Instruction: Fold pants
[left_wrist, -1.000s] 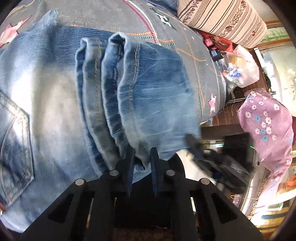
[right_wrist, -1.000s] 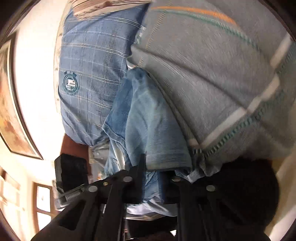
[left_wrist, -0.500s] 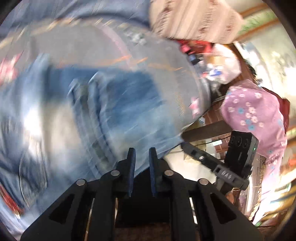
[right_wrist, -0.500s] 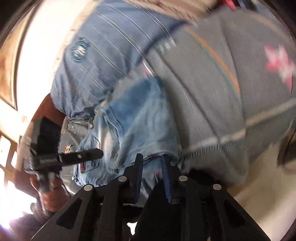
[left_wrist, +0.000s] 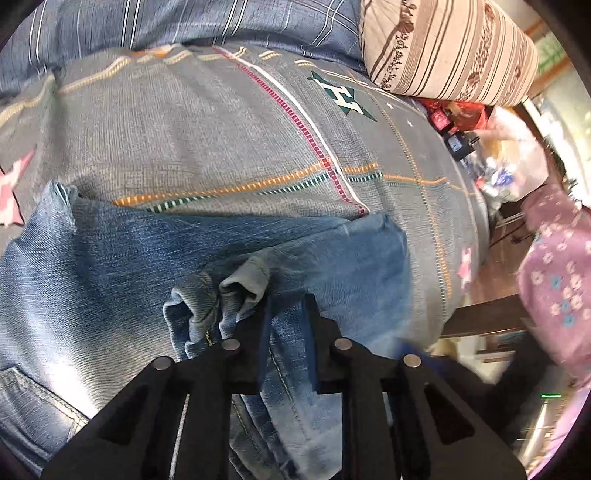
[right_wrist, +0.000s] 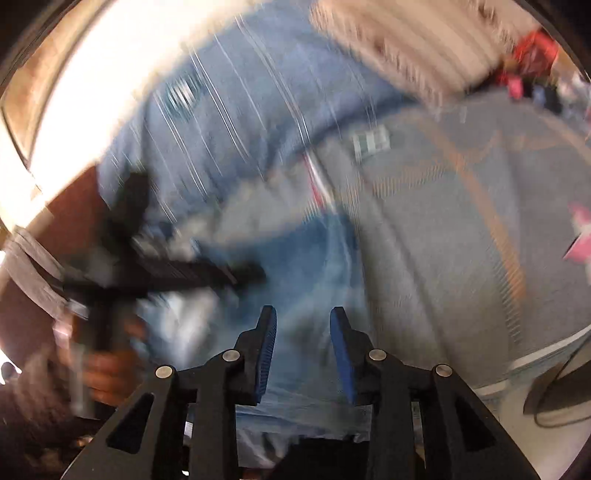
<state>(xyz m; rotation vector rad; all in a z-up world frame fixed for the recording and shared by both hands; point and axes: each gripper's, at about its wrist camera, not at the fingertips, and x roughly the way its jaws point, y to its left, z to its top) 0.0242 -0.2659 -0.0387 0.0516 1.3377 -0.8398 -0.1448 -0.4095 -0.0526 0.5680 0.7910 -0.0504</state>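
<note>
The blue jeans lie folded on a grey patterned bedspread. In the left wrist view my left gripper is shut on bunched denim, a leg hem rumpled just left of its fingers. In the blurred right wrist view my right gripper stands open above the jeans with nothing between its blue pads. The left gripper crosses that view at left as a dark blur.
A blue plaid pillow and a striped beige pillow lie at the head of the bed. A pink flowered cloth and clutter are beyond the bed's right edge. A dark cable hangs at lower right.
The right gripper has let go of the jeans and opened, swinging away. The left gripper has carried the leg hems across the jeans and still holds denim.
</note>
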